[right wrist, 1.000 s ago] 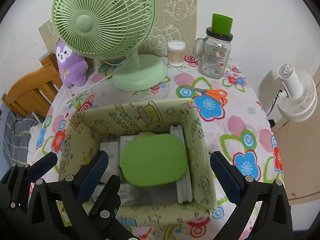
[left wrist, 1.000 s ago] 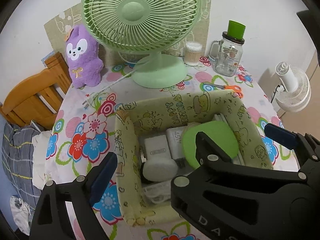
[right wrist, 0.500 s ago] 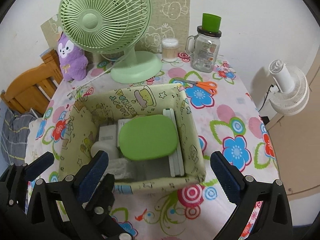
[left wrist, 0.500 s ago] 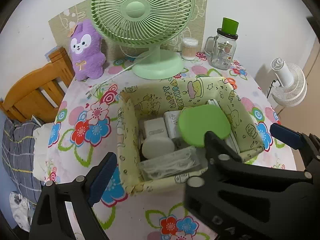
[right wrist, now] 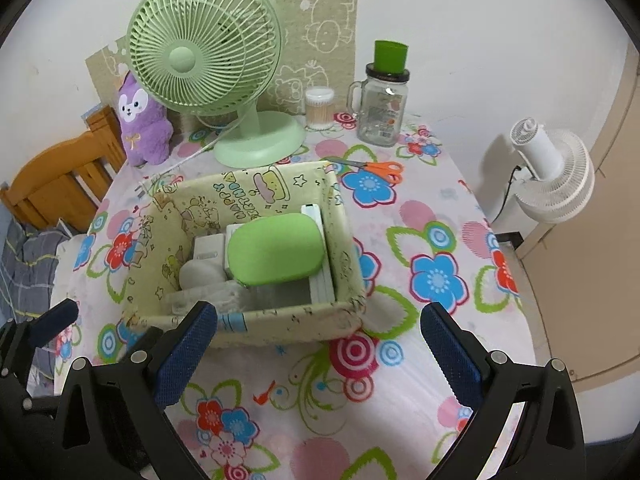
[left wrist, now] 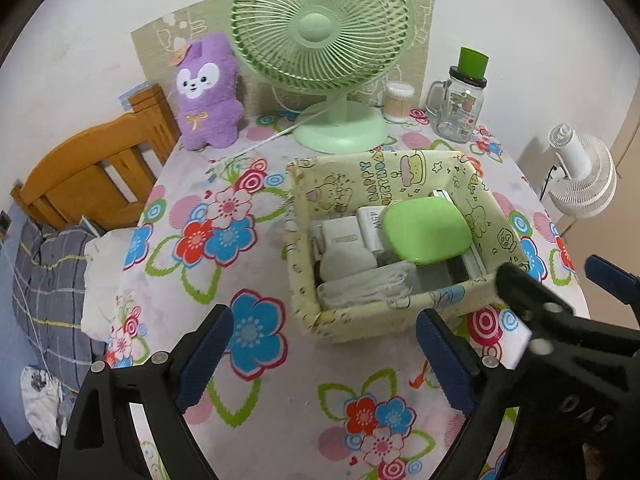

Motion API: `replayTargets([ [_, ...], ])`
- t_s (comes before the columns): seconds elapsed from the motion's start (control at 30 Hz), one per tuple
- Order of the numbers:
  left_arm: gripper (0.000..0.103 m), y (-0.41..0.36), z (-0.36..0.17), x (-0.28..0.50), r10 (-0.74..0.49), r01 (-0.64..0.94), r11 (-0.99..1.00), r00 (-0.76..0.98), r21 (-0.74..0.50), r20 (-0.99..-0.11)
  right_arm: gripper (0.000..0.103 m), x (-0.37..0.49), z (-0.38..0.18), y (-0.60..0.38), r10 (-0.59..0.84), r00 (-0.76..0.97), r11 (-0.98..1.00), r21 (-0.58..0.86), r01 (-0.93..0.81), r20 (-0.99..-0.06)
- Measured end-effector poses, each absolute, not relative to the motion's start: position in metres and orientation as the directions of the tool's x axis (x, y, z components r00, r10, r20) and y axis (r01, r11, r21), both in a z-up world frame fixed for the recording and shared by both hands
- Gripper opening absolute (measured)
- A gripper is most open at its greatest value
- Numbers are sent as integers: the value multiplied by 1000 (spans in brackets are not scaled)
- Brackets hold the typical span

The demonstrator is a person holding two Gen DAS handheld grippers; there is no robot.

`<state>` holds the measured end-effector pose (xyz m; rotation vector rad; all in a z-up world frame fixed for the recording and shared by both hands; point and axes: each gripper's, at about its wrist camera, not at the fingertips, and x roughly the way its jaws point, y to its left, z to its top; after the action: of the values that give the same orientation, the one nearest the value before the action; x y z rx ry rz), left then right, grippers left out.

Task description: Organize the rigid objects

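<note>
A pale yellow cartoon-print fabric basket stands on the flowered table. In it lie a green rounded case, white chargers, a white oval thing and a bagged cable. My left gripper is open and empty, near the basket's front left corner. My right gripper is open and empty, in front of the basket; it shows at the right of the left wrist view.
A green desk fan, a purple plush, a cotton-swab jar, a glass mug jar with a green lid and orange scissors stand behind the basket. A wooden chair is at the left, a white fan at the right.
Both grippers have pulled back from over the basket toward the table's near edge. The basket and its contents now lie further ahead; both grippers stay open and empty.
</note>
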<state>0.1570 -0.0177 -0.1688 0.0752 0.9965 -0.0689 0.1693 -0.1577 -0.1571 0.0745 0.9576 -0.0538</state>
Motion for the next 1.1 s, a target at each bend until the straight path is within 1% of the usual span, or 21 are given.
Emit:
replayTargets([
  [0.2,94,-7,-149,138,-20,85,996,566,34,-824,103,148,-137,-161,-12,600,997,35,67,-800],
  [0.43,94,3,-111,114,-30,96,995,615,37,-788,103,123,-102,-163,5,647,997,51,52,-763],
  [0.53,99,4,-97,106,-25,104,993,628,52,-778,103,113,-85,-161,6,665,999,38,34,-747],
  [0.63,99,4,-83,96,-26,109,992,651,60,-759,103,101,-68,-159,-2,690,999,21,24,-724],
  [0.8,100,3,-64,82,-26,107,992,672,62,-740,103,83,-42,-162,-17,716,999,25,48,-698],
  [0.97,101,12,-40,64,-48,84,996,685,13,-727,103,66,-20,-165,-63,731,997,-3,83,-679],
  [1.1,103,15,-23,52,-41,78,997,711,21,-702,103,52,-2,-172,-63,754,996,13,94,-654],
])
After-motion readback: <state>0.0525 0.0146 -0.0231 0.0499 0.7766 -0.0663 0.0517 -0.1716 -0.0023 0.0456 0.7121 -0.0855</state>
